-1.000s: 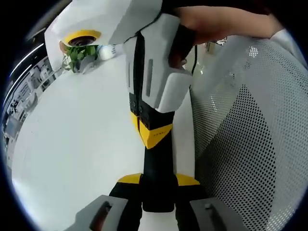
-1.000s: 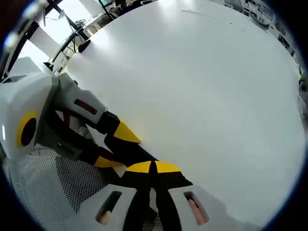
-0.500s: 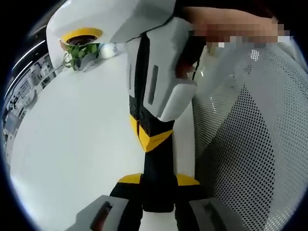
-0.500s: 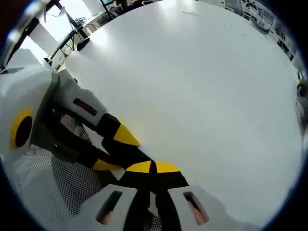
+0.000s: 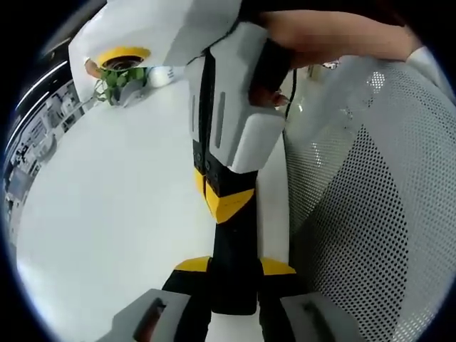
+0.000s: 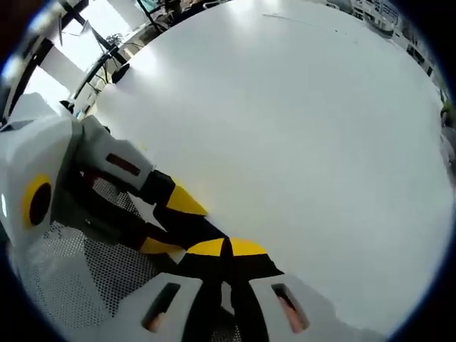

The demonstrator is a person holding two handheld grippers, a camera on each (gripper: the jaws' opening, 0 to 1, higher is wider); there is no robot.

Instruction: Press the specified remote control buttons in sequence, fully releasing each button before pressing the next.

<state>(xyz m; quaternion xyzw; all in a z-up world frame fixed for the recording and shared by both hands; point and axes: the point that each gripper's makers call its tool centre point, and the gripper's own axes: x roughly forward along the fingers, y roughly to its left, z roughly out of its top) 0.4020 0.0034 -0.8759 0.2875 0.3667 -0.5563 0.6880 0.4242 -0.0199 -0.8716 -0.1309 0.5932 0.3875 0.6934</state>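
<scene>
A slim black remote control (image 5: 235,239) is clamped lengthwise between the yellow-tipped jaws of my left gripper (image 5: 234,268), just above the white table (image 5: 107,214). My right gripper (image 5: 226,201) comes down from the top with a person's hand (image 5: 320,35) on its white body. Its jaws are shut together and their yellow tip rests on the remote's far part. In the right gripper view, my right gripper (image 6: 226,247) is shut with its tip against the remote (image 6: 196,229). The left gripper (image 6: 172,222) holds the remote from the left. The buttons are hidden.
A white mesh chair back (image 5: 356,214) stands close beside the table edge and shows under the left gripper as mesh (image 6: 85,285). A small green plant (image 5: 114,80) and a white object (image 5: 160,75) sit at the table's far end. Window frames (image 6: 92,43) lie beyond the table.
The right gripper's tip dipped slightly along the remote half a second ago and has come back up a little. The remote stays clamped in the left gripper.
</scene>
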